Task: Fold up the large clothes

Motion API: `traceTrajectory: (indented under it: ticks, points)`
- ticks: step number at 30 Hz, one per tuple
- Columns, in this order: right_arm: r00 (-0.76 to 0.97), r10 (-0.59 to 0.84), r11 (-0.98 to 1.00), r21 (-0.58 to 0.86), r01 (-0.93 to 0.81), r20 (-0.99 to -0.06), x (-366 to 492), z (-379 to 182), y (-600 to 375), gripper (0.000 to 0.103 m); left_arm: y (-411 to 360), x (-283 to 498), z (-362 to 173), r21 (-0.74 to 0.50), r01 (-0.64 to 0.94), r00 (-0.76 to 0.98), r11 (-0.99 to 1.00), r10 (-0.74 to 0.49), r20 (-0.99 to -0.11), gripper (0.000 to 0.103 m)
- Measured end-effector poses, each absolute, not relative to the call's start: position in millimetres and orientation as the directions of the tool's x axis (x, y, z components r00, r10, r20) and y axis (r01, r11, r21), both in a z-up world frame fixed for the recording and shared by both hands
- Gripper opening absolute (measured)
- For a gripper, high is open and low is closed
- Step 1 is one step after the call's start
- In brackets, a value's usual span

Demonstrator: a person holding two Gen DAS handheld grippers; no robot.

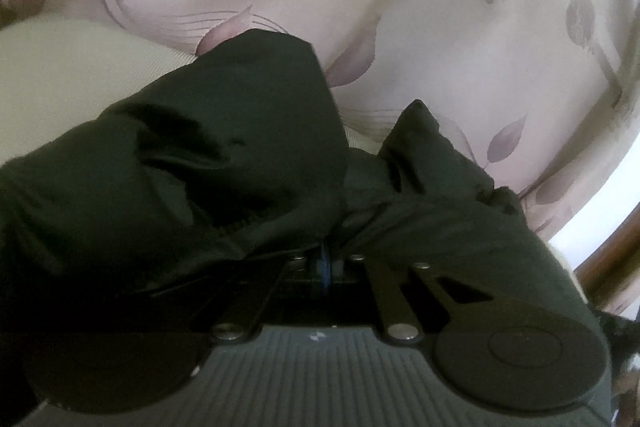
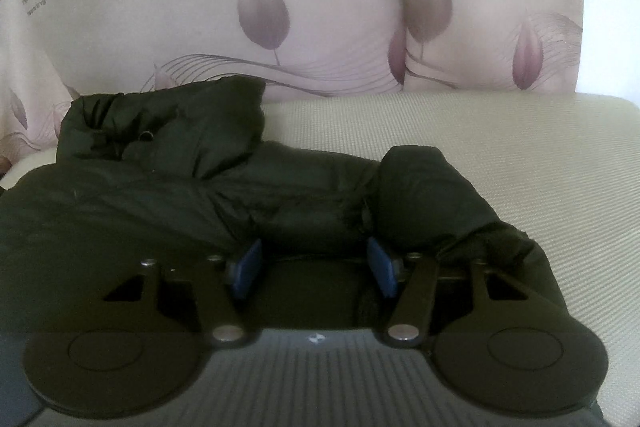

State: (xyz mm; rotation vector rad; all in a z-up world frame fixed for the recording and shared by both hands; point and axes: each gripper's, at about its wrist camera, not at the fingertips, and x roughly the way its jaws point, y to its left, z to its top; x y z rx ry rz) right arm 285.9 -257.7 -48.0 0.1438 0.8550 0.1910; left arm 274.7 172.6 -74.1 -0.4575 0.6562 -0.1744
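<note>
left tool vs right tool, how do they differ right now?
The left tool has its blue pads pressed together on the black puffy jacket; the right tool stands wide open, pads apart. Fabric drapes over the left tool; the right tool only fronts it. Both are over the beige woven cushion.

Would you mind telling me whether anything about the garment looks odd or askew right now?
The dark jacket lies bunched and rumpled on the beige cushion, not flat. The left gripper is shut on its fabric; the right gripper is open against it.
</note>
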Motion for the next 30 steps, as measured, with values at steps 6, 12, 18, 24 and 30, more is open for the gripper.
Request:
traceTrajectory:
  ticks: [6, 12, 18, 24, 30]
  points:
    - [0.634, 0.225, 0.973, 0.200, -0.112, -0.740, 290.5, -46.6, -256.5, 0.057, 171.3, 272.7, -69.6, -0.458, 0.005, 0.783, 0.889, -0.288, -0.551, 0.011]
    - [0.709, 0.174, 0.985, 0.116, -0.130, -0.684, 280.9, 19.2, -244.0, 0.060, 181.2, 247.2, -26.1, -0.457, -0.001, 0.835, 0.889, -0.251, -0.490, 0.031]
    - [0.692, 0.411, 0.907, 0.193, -0.374, -0.594, 258.2, 66.4, -168.4, 0.060, 198.1, 261.2, -13.8, -0.377, -0.075, 0.836, 0.923, -0.148, -0.528, 0.032]
    - [0.591, 0.415, 0.871, 0.114, -0.478, -0.692, 272.4, 22.2, -98.4, 0.058, 210.2, 273.4, -38.0, -0.392, -0.112, 0.797, 0.913, -0.153, -0.584, 0.030]
    - [0.522, 0.417, 0.882, 0.194, -0.429, -0.744, 284.8, -20.0, -101.2, 0.061, 228.4, 283.8, -53.8, -0.493, -0.160, 0.768, 0.855, -0.206, -0.607, 0.016]
